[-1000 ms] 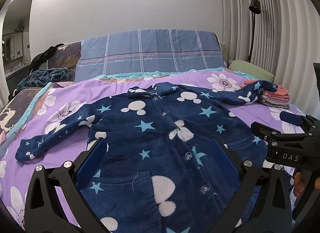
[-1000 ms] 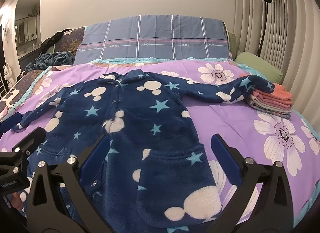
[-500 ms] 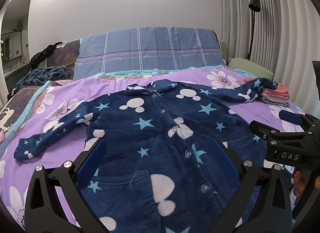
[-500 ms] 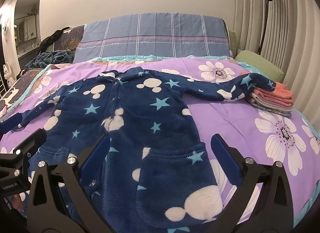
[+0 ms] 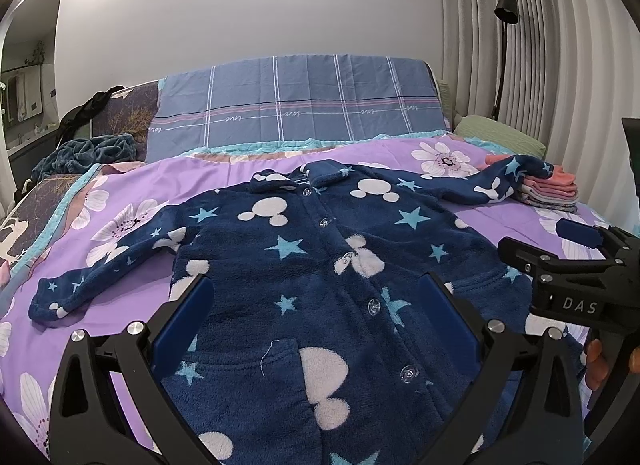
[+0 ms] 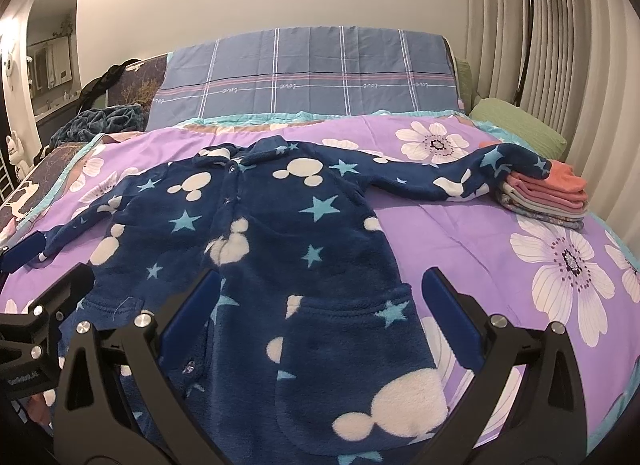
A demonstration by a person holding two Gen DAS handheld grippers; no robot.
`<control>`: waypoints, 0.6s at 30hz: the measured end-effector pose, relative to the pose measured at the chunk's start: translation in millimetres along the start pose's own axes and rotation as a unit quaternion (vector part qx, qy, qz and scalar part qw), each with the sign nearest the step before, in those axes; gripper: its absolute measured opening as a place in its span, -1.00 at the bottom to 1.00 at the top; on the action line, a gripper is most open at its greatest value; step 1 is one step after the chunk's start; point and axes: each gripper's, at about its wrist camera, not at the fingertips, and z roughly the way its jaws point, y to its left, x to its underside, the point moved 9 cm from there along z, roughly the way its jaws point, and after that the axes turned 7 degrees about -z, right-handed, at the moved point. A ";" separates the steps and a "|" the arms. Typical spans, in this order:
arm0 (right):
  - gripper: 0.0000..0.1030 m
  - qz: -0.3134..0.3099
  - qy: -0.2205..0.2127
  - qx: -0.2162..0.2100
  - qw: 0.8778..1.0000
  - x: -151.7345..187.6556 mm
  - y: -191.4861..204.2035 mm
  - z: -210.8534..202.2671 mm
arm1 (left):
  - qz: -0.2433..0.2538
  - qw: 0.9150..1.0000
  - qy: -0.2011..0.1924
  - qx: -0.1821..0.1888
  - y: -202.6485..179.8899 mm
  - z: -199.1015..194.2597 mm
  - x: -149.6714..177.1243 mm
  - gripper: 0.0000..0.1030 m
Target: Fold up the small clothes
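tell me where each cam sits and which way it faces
Left wrist: on the left gripper, low at the bed's foot, facing the headboard over the fleece jacket; the right gripper and fingertips show at right.
Right wrist: on the right gripper, same heading, further right; the left gripper shows at left.
Shared: jacket, folded stack, purple bedspread.

Black angular tongs [image 5: 316, 321] with blue pads [image 5: 182, 321], silver screws, white "DAS" lettering, bare fingertips [image 5: 596, 361] beneath
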 end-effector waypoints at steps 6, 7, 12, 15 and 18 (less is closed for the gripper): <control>0.96 -0.002 0.001 -0.002 1.000 0.1 0.4 1.4 | 0.008 1.000 -0.013 -0.004 0.5 -1.0 -1.6 0.97; 0.96 -0.002 0.002 -0.003 1.000 0.1 0.3 2.0 | 0.008 1.000 -0.006 -0.004 0.6 -0.2 0.1 0.97; 0.96 -0.002 0.002 -0.004 1.000 -0.1 1.1 3.3 | 0.010 1.000 0.008 -0.011 1.5 1.5 3.2 0.97; 0.96 -0.003 0.005 -0.005 1.000 0.3 2.2 4.7 | 0.009 1.000 0.014 -0.009 1.6 3.9 4.9 0.97; 0.96 -0.003 0.007 -0.007 1.000 0.3 4.2 6.5 | 0.001 1.000 0.017 -0.004 1.2 6.1 5.5 0.97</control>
